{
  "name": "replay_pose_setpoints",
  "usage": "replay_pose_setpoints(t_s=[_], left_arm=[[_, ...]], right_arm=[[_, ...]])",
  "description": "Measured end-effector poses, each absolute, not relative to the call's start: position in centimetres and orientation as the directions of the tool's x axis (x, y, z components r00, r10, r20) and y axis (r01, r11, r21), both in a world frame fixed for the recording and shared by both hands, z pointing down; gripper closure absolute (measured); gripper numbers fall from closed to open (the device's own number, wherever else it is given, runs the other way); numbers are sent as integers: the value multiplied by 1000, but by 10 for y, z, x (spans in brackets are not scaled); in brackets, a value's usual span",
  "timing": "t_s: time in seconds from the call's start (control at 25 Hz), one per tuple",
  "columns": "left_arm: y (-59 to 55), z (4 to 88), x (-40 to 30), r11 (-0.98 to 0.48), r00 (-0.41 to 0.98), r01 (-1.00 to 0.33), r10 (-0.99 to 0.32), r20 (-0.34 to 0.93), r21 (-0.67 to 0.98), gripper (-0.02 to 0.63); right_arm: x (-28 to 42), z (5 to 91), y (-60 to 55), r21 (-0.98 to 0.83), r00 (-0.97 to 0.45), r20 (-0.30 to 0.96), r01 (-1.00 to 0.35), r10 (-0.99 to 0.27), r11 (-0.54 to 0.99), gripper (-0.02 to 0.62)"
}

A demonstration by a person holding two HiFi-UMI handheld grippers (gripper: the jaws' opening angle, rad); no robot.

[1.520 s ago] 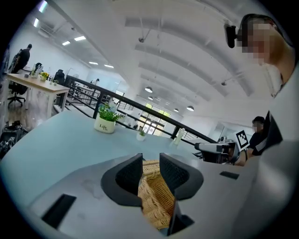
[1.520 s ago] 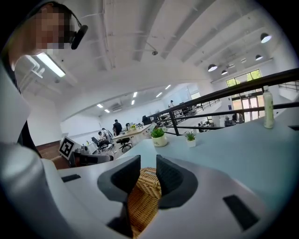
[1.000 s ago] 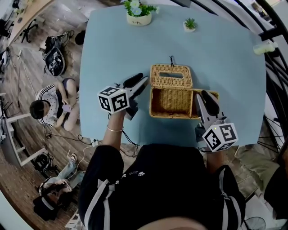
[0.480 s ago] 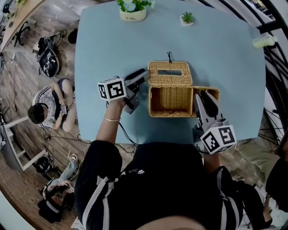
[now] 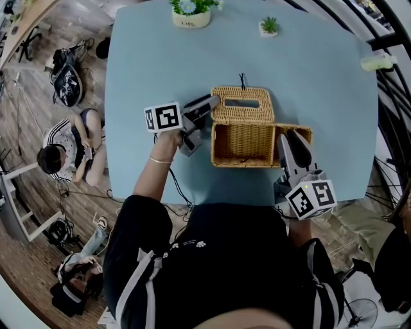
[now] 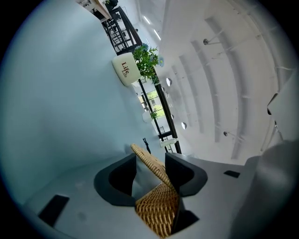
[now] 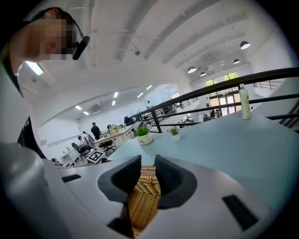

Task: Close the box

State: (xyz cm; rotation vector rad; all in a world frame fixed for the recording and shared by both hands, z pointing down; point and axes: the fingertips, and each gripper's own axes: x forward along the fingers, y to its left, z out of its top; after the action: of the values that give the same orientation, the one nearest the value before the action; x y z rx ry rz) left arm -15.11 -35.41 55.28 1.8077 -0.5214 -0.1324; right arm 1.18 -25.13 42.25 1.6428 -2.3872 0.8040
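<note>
Rectangular woven wicker box (image 5: 222, 145) sits mid-table on the light-blue tabletop (image 5: 314, 77). It's open, with the slotted wicker lid (image 5: 228, 113) tipped back behind it. Left gripper (image 5: 209, 103) is at the lid's left end. Its jaws have just been opening and stand spread, with the lid edge running slantwise between them, unclamped. Right gripper (image 7: 147, 171) is at the box's right side, fingers pinched on the wicker there. White potted plant (image 5: 191, 14) at the far edge.

Bare bench round a crowded box
The bench (image 5: 321, 83) is free left of and beyond the box (image 5: 244, 162). Its raised lid (image 5: 243, 108) stands between the left hand-held gripper's (image 5: 209, 105) jaws, which have just been opening. The right hand-held gripper (image 5: 292, 137) clamps the side flap (image 5: 306, 132). A potted plant (image 5: 191, 13) and a small plant (image 5: 269, 27) edge the far side.
</note>
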Motion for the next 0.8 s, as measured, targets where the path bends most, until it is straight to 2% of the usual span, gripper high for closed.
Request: replay_pose_setpoints(t_s=[0.36, 0.8], left_arm=[[-357, 551, -151, -235, 877, -343, -426, 221, 909, 436], [-361, 518, -155, -366, 839, -423, -503, 206, 829, 498]], right_arm=[[15, 436, -265, -326, -412, 436, -901, -800, 286, 506], [15, 442, -295, -300, -449, 426, -889, -786, 345, 523]])
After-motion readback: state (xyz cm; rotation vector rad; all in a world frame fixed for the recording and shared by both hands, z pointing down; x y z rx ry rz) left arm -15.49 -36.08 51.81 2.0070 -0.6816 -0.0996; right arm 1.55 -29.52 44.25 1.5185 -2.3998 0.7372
